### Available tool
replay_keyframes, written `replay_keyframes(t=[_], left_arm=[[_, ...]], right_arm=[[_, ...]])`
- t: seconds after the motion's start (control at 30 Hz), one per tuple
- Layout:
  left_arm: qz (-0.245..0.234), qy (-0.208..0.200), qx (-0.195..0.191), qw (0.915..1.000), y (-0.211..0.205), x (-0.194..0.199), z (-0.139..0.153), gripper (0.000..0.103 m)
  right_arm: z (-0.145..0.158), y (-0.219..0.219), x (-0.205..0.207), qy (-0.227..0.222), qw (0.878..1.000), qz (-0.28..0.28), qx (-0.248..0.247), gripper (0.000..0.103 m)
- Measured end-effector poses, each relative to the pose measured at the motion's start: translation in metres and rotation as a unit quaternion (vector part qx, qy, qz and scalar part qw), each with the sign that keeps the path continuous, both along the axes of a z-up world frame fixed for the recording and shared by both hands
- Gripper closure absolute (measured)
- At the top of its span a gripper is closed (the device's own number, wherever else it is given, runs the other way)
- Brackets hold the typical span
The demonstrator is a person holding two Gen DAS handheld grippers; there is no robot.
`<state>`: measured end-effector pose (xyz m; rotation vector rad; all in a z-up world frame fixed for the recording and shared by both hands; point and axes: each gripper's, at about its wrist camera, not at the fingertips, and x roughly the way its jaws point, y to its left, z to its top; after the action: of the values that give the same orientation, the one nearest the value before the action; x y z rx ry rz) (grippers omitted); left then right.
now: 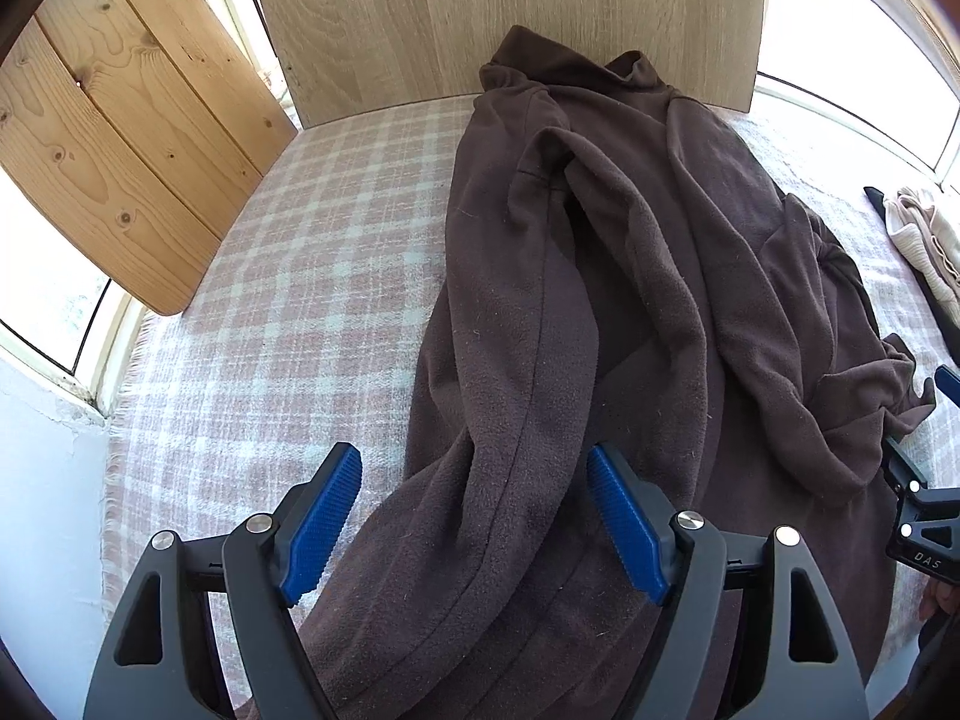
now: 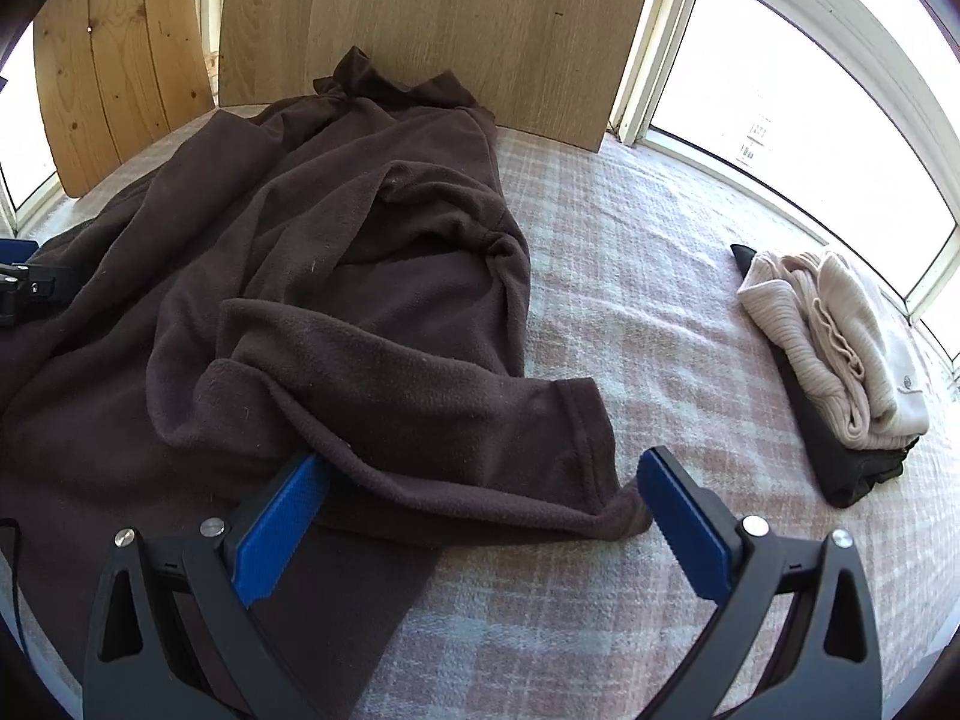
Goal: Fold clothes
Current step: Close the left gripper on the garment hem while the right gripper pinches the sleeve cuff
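Brown fleece garment sprawls rumpled across a plaid blanket, both grippers' blue fingers spread and unclenched — left gripper astride its hem, right gripper astride its sleeve — folded cream knitwear well beyond the garment.

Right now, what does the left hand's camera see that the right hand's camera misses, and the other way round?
Only the left view shows the left gripper, open astride a long fold of the brown fleece garment. Only the right view shows the open right gripper at a brown sleeve cuff, and the black garment under the cream one. Both show the fleece, the checked blanket, the wooden boards and the cream folded garment.
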<state>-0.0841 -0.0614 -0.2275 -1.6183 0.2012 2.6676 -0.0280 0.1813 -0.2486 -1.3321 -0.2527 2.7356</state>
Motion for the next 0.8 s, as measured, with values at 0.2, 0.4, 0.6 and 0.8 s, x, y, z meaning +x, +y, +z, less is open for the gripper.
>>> replay_keyframes(t=[0.2, 0.4, 0.6, 0.8], left_arm=[[0.009, 0.004, -0.009, 0.9999, -0.003, -0.007, 0.001, 0.025], [0.012, -0.015, 0.041, 0.999, -0.016, -0.013, -0.016, 0.089], [0.018, -0.015, 0.066, 0.9975, -0.022, -0.014, -0.013, 0.093], [0.024, -0.004, 0.069, 0.9973, -0.034, -0.018, 0.002, 0.094]], right_arm=[[-0.002, 0.004, -0.008, -0.003, 1.0, 0.006, -0.005, 0.0], [-0.008, 0.012, -0.012, -0.017, 0.997, 0.016, -0.08, 0.062], [0.001, 0.008, -0.007, -0.01, 0.995, 0.015, -0.093, 0.088], [0.025, 0.023, 0.007, 0.017, 0.994, 0.004, -0.112, 0.092]])
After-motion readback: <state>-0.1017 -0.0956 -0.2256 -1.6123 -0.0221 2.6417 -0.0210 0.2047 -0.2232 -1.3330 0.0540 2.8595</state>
